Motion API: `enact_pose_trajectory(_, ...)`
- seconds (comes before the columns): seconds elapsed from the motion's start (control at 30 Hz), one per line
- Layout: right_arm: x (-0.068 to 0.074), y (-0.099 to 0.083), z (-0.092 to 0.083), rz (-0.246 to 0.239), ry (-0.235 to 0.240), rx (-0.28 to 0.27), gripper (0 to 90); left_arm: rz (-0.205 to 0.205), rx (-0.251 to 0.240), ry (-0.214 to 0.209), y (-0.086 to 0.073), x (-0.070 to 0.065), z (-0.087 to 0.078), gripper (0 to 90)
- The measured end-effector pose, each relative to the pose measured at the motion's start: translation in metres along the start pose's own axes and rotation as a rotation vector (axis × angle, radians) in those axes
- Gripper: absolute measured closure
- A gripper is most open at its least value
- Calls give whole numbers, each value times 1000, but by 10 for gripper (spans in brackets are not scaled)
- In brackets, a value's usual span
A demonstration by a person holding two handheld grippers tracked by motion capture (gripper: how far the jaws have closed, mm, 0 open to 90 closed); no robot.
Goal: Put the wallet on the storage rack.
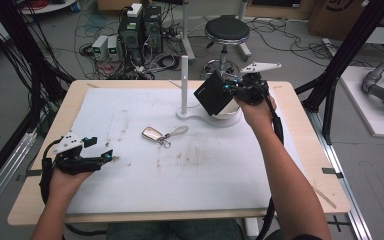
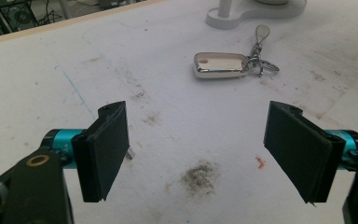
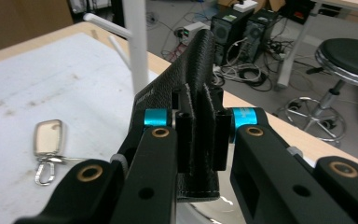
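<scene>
The right hand-held gripper (image 1: 230, 89) is clamped on a black wallet (image 1: 213, 93), holding it in the air just beside the white stand (image 1: 184, 85). The left hand-held gripper (image 1: 100, 150) rests wide open and empty on the table (image 1: 130, 210), a key fob (image 1: 153, 133) lying beyond it

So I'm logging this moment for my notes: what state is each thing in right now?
Black wallet: held up off the table, tilted.
Right gripper: shut on the wallet.
Left gripper: open, nothing held.
Key fob: lying flat on the mat.
White stand: upright, nothing hanging.
</scene>
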State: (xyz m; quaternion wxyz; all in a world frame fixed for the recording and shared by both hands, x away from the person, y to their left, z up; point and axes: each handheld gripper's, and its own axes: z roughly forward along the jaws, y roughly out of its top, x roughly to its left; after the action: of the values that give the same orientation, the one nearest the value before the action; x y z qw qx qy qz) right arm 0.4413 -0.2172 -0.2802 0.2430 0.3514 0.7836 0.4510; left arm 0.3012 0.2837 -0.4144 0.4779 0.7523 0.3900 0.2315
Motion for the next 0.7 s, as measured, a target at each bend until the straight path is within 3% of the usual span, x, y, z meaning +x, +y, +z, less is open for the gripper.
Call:
enact_pose_trajectory(0.37,-27,3,13,18,-84,26,850,-3,1,5,0,0,0,222)
enact_pose_trajectory(0.7,-40,-4,18,45,-119,41,850,-7,5,13,-4,1,-4,222)
